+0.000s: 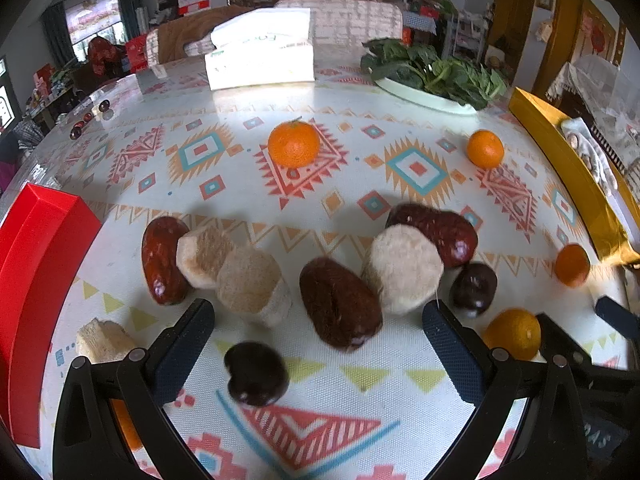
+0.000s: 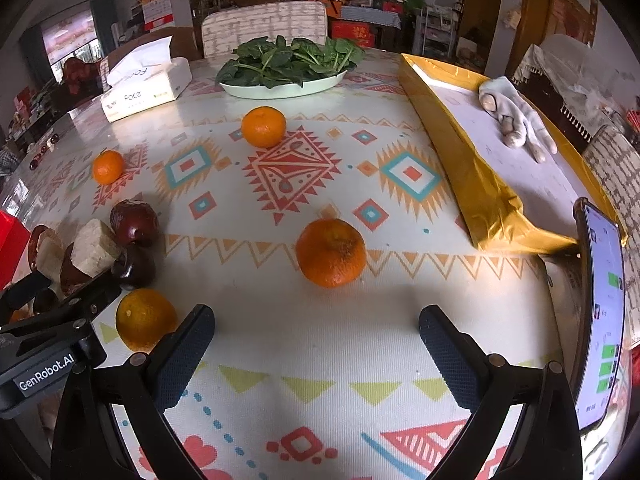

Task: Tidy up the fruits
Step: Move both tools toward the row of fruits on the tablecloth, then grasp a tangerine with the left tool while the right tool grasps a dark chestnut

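Left gripper [image 1: 318,338] hovers low over the patterned tablecloth [image 1: 360,92], jaws spread wide, nothing between the pads. Straight ahead of it sits a cluster: a long brown date [image 1: 339,303] roughly centred in the gap, a dark round fruit [image 1: 256,373] nearer the left finger, and pale cut chunks [image 1: 254,286] just behind (could be sugarcane or root pieces, can't tell). Another red date [image 1: 163,266] touches the left-most chunk; a further red date [image 1: 436,232] lies behind a big pale chunk [image 1: 402,270] on the right side, with a dark plum-like fruit [image 1: 473,286] beside it. Red box [image 1: 36,280] at far left edge.

Right gripper [image 2: 316,340] also wide open, empty, above bare cloth. An orange [image 2: 331,252] sits ahead of it, centred between the fingers but well apart from them. A second orange [image 2: 145,318] is just beside its left finger, near the other gripper's body. Two more tangerines farther back: one [image 2: 264,127] mid-table, one [image 2: 107,166] to the left. Gold tray [image 2: 472,168] along the right side holds a glove [image 2: 516,120]. Phone [image 2: 602,320] stands upright at right edge. Plate of greens [image 2: 286,62] and tissue box [image 2: 146,86] at the far end of the table.
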{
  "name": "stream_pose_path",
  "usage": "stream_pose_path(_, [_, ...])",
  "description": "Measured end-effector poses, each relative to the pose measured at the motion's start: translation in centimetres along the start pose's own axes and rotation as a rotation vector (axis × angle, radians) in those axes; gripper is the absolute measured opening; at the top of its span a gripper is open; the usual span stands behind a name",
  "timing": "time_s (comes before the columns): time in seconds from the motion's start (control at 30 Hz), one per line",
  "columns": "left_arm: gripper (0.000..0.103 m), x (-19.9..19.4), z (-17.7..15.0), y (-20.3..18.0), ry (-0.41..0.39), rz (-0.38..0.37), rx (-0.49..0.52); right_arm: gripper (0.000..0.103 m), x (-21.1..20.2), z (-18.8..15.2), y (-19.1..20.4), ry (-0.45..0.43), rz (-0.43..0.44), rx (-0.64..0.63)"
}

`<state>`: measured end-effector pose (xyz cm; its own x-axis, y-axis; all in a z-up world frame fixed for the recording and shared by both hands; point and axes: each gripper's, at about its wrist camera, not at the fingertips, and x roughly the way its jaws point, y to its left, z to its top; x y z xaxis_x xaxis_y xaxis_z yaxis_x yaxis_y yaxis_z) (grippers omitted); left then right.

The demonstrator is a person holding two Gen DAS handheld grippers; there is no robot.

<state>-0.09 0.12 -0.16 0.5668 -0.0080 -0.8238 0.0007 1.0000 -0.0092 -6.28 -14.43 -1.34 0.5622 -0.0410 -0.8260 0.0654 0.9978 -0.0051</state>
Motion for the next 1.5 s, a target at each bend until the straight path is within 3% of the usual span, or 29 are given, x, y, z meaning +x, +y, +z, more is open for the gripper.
stream_pose_path(0.33, [0.103, -1.0, -0.3, 0.4, 0.033, -0.028, 0.036, 0.103, -0.1, 0.1, 0.0, 0.027, -0.008, 0.019])
stream_pose_path(0.43, [0.092, -2.6, -1.0, 1.4, 0.005, -0.099, 0.008, 0.103, -0.1, 0.1, 0.0, 0.026, -0.013, 0.020])
stream_pose_path(0.53, [0.088, -6.2, -1.8, 3.1, -0.102, -0.163, -0.011, 0.103, -0.1, 0.1, 0.1, 0.025, -0.013, 0.018])
stream_pose_path(0.67, [0.089, -14.5, -3.4, 7.9, -0.396, -0.173, -0.053, 0.103, -0.2, 0.0, 0.1, 0.022, -0.012, 0.017])
stream_pose_path(0.77, [0.102, -17.2, -3.6, 10.8, -0.472, -0.164, -0.049, 0.103, -0.3, -0.2, 0.2, 0.017, -0.023, 0.027])
stream_pose_path(0.87, [0.102, -18.3, -3.7, 13.9, -0.450, -0.070, -0.101, 0.103, -0.2, 0.0, 0.2, 0.027, -0.028, 0.026])
stream_pose_path(0.93, [0.102, -18.3, -4.1, 16.2, -0.454, -0.082, -0.147, 0.099, -1.3, -0.2, 0.1, -0.003, -0.052, 0.034])
stream_pose_path(1.03, [0.100, -17.0, -4.6, 18.6, -0.403, -0.131, -0.222, 0.098, -4.5, -0.8, 0.4, -0.103, 0.038, 0.038])
stream_pose_path(1.07, [0.091, -16.3, -4.8, 19.1, -0.382, -0.153, -0.228, 0.098, -5.7, -0.9, 1.0, -0.126, 0.086, 0.018])
stream_pose_path(1.1, [0.073, -15.6, -5.3, 19.1, -0.360, -0.172, -0.226, 0.098, -6.5, -1.0, 1.7, -0.135, 0.138, -0.006])
stream_pose_path(1.17, [0.048, -13.8, -5.7, 18.8, -0.290, -0.224, -0.217, 0.096, -7.4, -1.2, 4.0, -0.125, 0.272, -0.076])
stream_pose_path(1.2, [0.043, -12.8, -6.0, 18.5, -0.252, -0.251, -0.209, 0.091, -7.5, -1.4, 5.1, -0.113, 0.318, -0.106])
stream_pose_path(1.3, [0.043, -11.2, -6.8, 17.6, -0.206, -0.273, -0.173, 0.077, -6.7, -1.7, 8.7, -0.059, 0.408, -0.176])
stream_pose_path(1.5, [0.043, -9.6, -7.7, 15.4, -0.154, -0.276, -0.072, 0.072, -4.0, -1.0, 13.6, -0.021, 0.446, -0.220])
